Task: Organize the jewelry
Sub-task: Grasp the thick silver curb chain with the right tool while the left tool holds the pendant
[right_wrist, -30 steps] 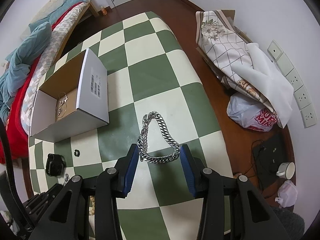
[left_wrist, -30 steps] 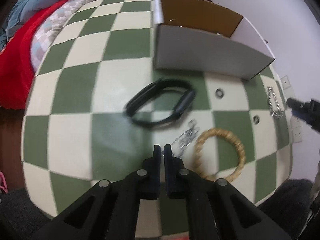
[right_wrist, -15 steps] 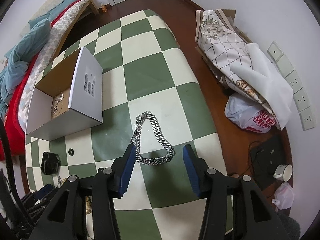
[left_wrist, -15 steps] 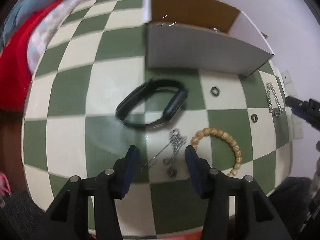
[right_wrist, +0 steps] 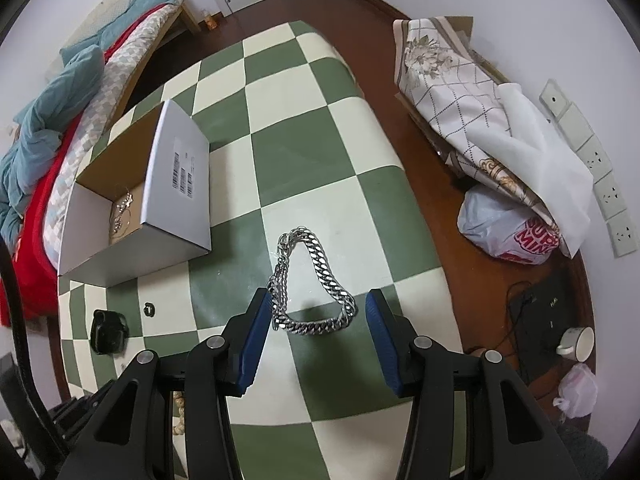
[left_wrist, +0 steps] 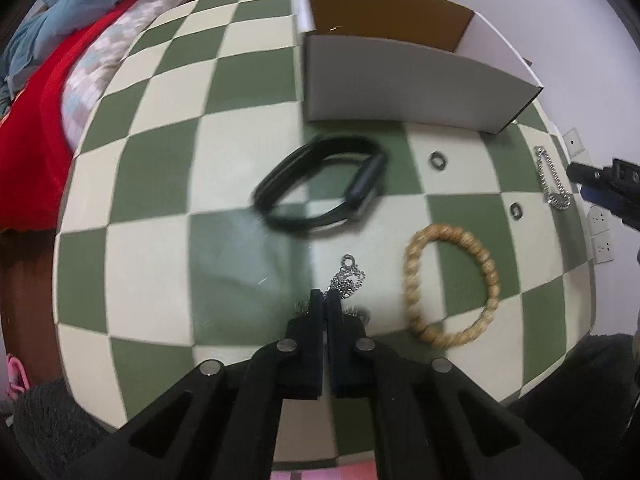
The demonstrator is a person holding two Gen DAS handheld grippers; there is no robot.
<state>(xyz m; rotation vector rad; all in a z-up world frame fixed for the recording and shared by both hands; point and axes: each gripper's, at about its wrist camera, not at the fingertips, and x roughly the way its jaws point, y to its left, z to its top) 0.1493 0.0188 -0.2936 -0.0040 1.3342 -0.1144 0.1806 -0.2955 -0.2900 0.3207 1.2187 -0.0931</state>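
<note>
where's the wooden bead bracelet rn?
Left wrist view, lower right: the wooden bead bracelet lies flat on the checkered table, right of the thin silver chain, below the black band.

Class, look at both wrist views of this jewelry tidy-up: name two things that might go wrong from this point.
1. The left gripper has its fingers shut on only part of the thin silver necklace; the loose rest may slip free or drag on lifting.
2. The right gripper is open around the heavy chain bracelet, whose far loop lies beyond the fingers; closing may catch one strand, leaving it dangling toward the box.
</note>
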